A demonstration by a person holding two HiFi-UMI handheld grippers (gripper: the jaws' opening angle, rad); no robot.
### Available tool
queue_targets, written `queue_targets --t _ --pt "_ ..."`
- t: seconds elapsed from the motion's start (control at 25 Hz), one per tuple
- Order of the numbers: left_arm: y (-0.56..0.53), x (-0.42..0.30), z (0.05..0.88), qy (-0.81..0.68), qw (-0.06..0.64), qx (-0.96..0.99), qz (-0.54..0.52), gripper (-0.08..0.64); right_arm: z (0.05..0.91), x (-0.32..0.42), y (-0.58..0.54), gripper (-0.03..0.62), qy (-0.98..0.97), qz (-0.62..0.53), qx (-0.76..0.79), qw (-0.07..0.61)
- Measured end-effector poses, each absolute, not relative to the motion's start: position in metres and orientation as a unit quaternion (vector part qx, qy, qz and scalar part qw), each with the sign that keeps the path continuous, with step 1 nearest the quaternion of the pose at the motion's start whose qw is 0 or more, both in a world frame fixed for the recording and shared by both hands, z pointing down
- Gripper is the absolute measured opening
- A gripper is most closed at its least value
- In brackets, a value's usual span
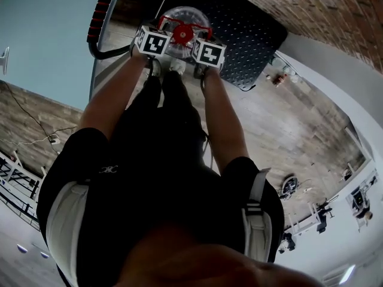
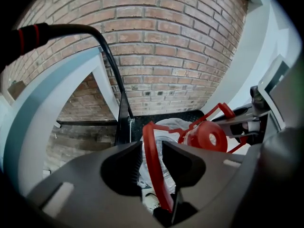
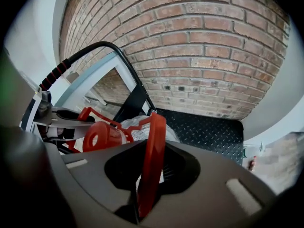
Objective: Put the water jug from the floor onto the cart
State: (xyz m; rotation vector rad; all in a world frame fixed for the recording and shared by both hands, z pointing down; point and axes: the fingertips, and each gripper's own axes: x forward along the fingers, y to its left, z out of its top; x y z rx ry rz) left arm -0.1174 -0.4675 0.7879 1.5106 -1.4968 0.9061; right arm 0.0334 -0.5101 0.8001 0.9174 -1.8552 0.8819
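A clear water jug (image 1: 178, 18) with a red cap (image 1: 183, 35) and a red strap handle stands over the black ribbed deck of the cart (image 1: 251, 40), at the push-bar end; its base is hidden. My left gripper (image 2: 151, 161) has its jaws apart, with the red strap (image 2: 153, 156) loose between them and a gap beside it. On the other side of the cap (image 3: 102, 137), my right gripper (image 3: 151, 167) has a narrower opening. The strap (image 3: 153, 146) runs through it with a sliver of light beside it. In the head view both marker cubes (image 1: 152, 40) (image 1: 208, 52) flank the cap.
The cart's black push bar with red grip bands (image 1: 100, 17) curves up at the left. A brick wall (image 3: 199, 56) rises behind the deck (image 3: 209, 132). A small bottle (image 3: 251, 163) stands on the wooden floor at the right. Stands and gear lie on the floor (image 1: 311, 214) behind me.
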Motion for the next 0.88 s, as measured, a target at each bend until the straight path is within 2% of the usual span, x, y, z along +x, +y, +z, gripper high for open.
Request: queue_targets --t 0.16,0.28,0.4,0.48,0.56,0.72,0.88 --pt "-0.468 -0.121 0.775 -0.596 0.401 0.607 0.341 0.164 0.786 0.03 -0.513 0.16 -0.75 0.341 0.382 0.418" --pt "-0.469 -0.126 0.753 -0.605 0.392 0.614 0.323 0.175 0.761 0.028 -0.519 0.19 -0.761 0.313 0.396 0.407" --pt "-0.467 -0.129 0.727 -0.613 0.378 0.624 0.304 0.166 0.727 0.026 -0.52 0.192 -0.776 0.283 0.403 0.394" --pt "-0.464 -0.13 0.707 -0.621 0.363 0.627 0.3 0.133 0.701 0.027 -0.52 0.087 -0.785 0.26 0.411 0.384" --pt "-0.463 -0.132 0.686 -0.632 0.341 0.628 0.301 0.084 0.671 0.027 -0.525 0.015 -0.795 0.238 0.428 0.359" --pt "-0.468 -0.13 0.64 -0.65 0.305 0.636 0.283 0.005 0.612 0.027 -0.535 0.014 -0.823 0.222 0.451 0.265" --pt "-0.471 -0.128 0.6 -0.648 0.293 0.655 0.257 0.002 0.567 0.016 -0.533 0.012 -0.847 0.224 0.44 0.199"
